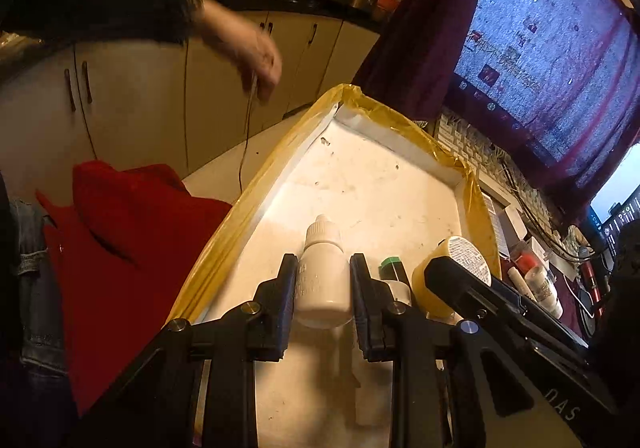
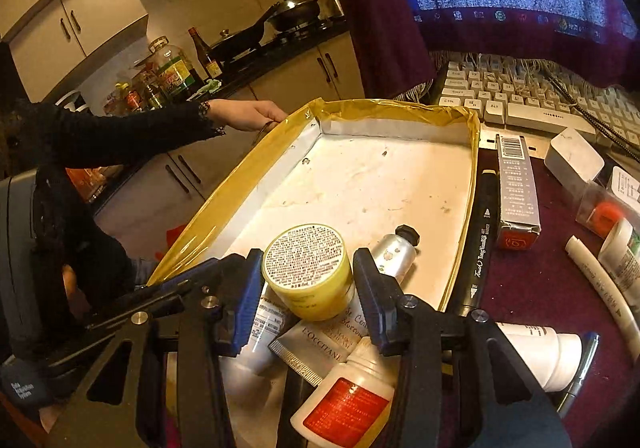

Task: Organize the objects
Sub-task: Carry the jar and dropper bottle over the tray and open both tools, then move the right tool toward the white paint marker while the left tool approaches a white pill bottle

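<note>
My left gripper (image 1: 323, 264) is shut on a white dropper bottle (image 1: 322, 280), nozzle pointing forward, low over the near end of a white tray with a yellow taped rim (image 1: 248, 204). In the right wrist view my right gripper (image 2: 308, 256) is shut on a round yellow jar (image 2: 308, 272), whose printed base faces the camera, above the tray's (image 2: 224, 204) near end. The left wrist view shows that jar (image 1: 452, 276) and the right gripper (image 1: 440, 268) just right of the bottle.
A silver tube (image 2: 396, 252), a cream tube (image 2: 320, 344) and a red-labelled white bottle (image 2: 344, 404) lie in the tray under the jar. A black marker (image 2: 478, 244), carton (image 2: 516, 192) and keyboard (image 2: 520, 96) lie to the right. A person's hand (image 2: 248, 114) touches the far left corner.
</note>
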### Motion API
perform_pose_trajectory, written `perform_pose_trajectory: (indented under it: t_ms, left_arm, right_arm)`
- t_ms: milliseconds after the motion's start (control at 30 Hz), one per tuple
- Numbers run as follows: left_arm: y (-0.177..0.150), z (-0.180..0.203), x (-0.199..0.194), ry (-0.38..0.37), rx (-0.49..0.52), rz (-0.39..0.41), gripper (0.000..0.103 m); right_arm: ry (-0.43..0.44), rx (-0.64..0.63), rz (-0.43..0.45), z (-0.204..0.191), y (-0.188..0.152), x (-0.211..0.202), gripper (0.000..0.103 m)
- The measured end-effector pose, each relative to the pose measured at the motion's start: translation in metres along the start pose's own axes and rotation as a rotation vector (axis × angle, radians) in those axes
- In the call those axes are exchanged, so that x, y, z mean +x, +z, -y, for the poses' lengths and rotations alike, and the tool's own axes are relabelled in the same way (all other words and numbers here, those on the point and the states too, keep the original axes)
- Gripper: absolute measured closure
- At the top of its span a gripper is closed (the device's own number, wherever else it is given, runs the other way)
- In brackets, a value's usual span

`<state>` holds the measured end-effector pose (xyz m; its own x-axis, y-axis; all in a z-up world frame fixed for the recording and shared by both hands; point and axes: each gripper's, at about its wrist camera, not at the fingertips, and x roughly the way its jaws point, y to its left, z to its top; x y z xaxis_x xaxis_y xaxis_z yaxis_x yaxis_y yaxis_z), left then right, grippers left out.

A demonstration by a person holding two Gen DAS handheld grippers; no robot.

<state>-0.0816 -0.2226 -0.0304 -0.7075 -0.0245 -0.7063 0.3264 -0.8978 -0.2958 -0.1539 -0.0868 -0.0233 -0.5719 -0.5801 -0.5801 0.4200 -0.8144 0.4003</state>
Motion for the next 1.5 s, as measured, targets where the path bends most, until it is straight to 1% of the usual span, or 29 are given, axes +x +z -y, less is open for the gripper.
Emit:
perform_pose_trajectory:
  t_ms: [167, 233, 267, 300, 333, 367, 433, 500, 600, 667, 733, 833, 933, 1033, 1233, 1500]
  left_arm:
    - [-0.001, 0.001, -0.001, -0.011, 0.013, 0.02, 0.079]
    - [-0.001, 0.0, -0.003, -0.039, 0.008, 0.03, 0.072]
    - [0.0, 0.0, -0.003, -0.053, 0.005, 0.033, 0.07]
    - [0.0, 0.001, -0.005, -0.073, 0.002, 0.039, 0.066]
    - [-0.001, 0.002, -0.006, -0.086, 0.0, 0.045, 0.06]
    - [-0.001, 0.004, -0.009, -0.101, 0.0, 0.053, 0.057]
    - [-0.002, 0.008, -0.012, -0.12, 0.006, 0.068, 0.044]
    - [-0.004, 0.013, -0.016, -0.132, 0.01, 0.086, 0.038]
    - [-0.007, 0.018, -0.017, -0.141, 0.019, 0.093, 0.037]
    - [-0.008, 0.02, -0.017, -0.14, 0.022, 0.095, 0.037]
    - [-0.01, 0.023, -0.018, -0.131, 0.026, 0.102, 0.037]
    - [-0.015, 0.032, -0.024, -0.151, 0.049, 0.119, 0.037]
    - [-0.019, 0.043, -0.032, -0.17, 0.084, 0.14, 0.037]
    - [-0.023, 0.056, -0.036, -0.192, 0.116, 0.145, 0.036]
    - [-0.031, 0.079, -0.041, -0.231, 0.161, 0.133, 0.036]
    - [-0.046, 0.098, -0.039, -0.246, 0.198, 0.098, 0.036]
  right_arm:
    - [0.017, 0.011, 0.018, 0.001, -0.001, -0.009, 0.059]
    - [0.027, 0.005, 0.033, 0.002, 0.0, -0.02, 0.055]
    - [0.031, 0.007, 0.04, 0.002, 0.0, -0.024, 0.05]
    - [0.04, 0.006, 0.051, 0.003, 0.0, -0.03, 0.043]
    - [0.05, 0.002, 0.059, 0.005, 0.0, -0.036, 0.042]
    - [0.054, -0.001, 0.065, 0.006, 0.0, -0.042, 0.041]
    - [0.068, -0.011, 0.078, 0.009, -0.001, -0.052, 0.04]
    - [0.071, -0.021, 0.081, 0.014, -0.002, -0.062, 0.039]
    - [0.105, -0.019, 0.084, 0.024, -0.005, -0.074, 0.039]
    - [0.101, -0.002, 0.077, 0.034, -0.011, -0.08, 0.039]
    - [0.063, 0.014, 0.059, 0.047, -0.02, -0.085, 0.039]
    - [-0.006, 0.06, 0.035, 0.069, -0.034, -0.095, 0.039]
    - [-0.062, 0.116, 0.03, 0.093, -0.045, -0.106, 0.039]
    - [-0.099, 0.149, 0.032, 0.108, -0.048, -0.113, 0.039]
    - [-0.133, 0.168, 0.033, 0.122, -0.048, -0.12, 0.039]
    - [-0.133, 0.182, 0.022, 0.131, -0.051, -0.12, 0.039]
